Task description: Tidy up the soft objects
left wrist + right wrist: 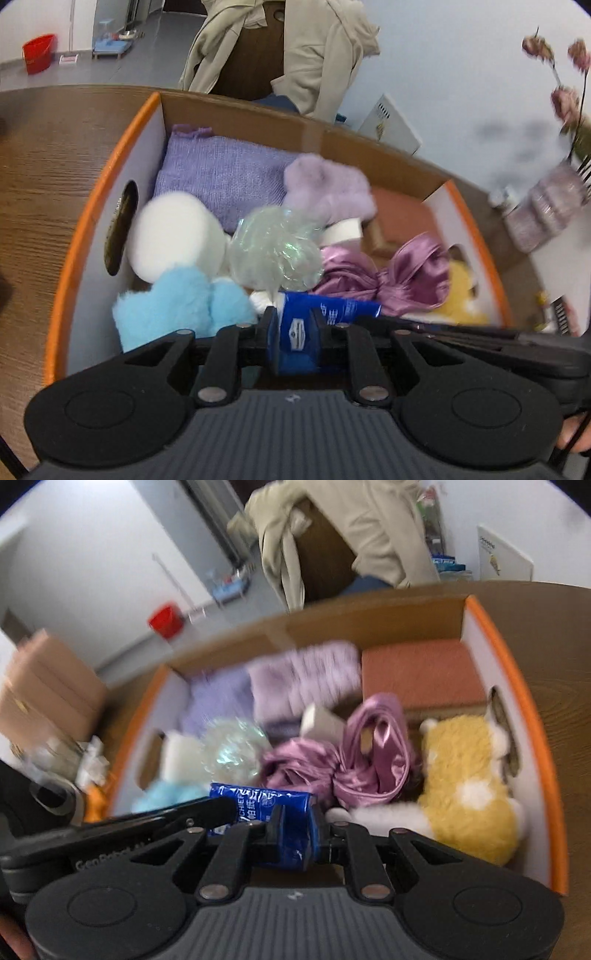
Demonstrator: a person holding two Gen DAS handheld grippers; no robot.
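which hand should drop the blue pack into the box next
Hard to separate: both the left tool and right tool are shut on the blue pack, above the cardboard box. Slight edge to right: bare floor shows just beneath it, beside the yellow plush.

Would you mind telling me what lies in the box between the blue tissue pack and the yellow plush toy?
The crumpled purple satin cloth lies between the blue tissue pack and the yellow plush toy, clearest in the right wrist view. Both grippers are shut on the pack.
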